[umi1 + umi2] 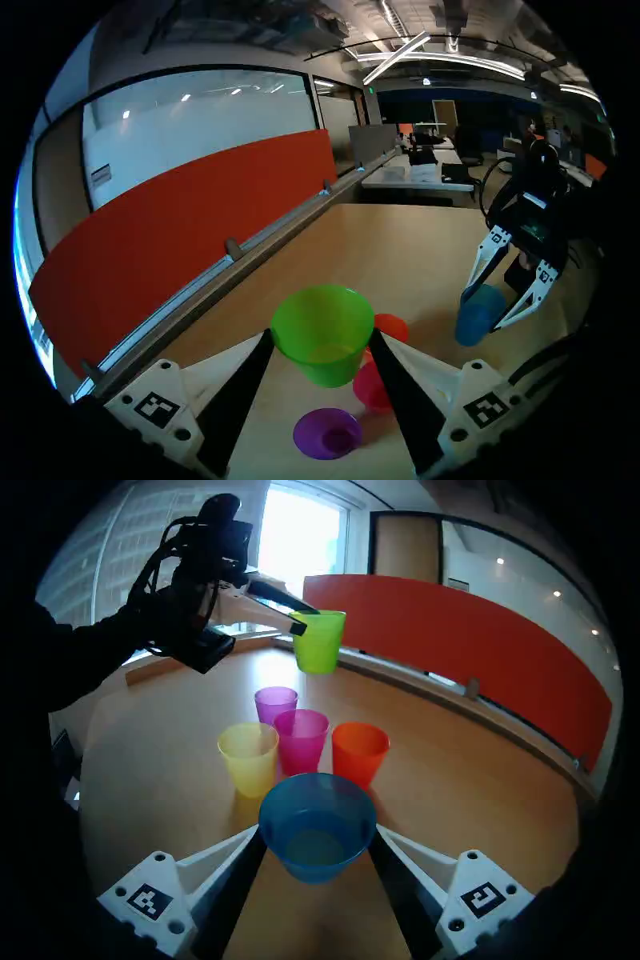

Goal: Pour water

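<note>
So, nearest thing first: my right claw (pixel 318 838) is closed just far enough to pinch a blue translucent plastic cup (pixel 318 816) by its sides, both fingers on it. There looks to be a little water in the bottom, though I can't swear to it. Just past it on the wooden bench (pixel 480 800) sit a yellow plastic cup (pixel 250 758), a magenta plastic cup (pixel 302 740) and an orange plastic cup (pixel 359 752) in a tight row, with a purple plastic cup (pixel 276 704) right behind the magenta one. Farther off, my left claw (pixel 308 618) is clamped the same way on a lime green translucent plastic cup (pixel 318 644), held up in the air beyond the cluster. From the left gripper view it seems to have a bit of liquid pooled inside too. The two held cups are well apart, so my guess is the pour hasn't started. I can't tell yet which cup pours and which receives. To do it cleanly I'd bring the rims close over bare bench, away from the four standing cups, hold the receiving cup level and low, and tip the other one slowly from the wrist. These soft cups flex, so I wouldn't squeeze any harder. A red partition panel (pixel 480 648) runs along the far edge.
</note>
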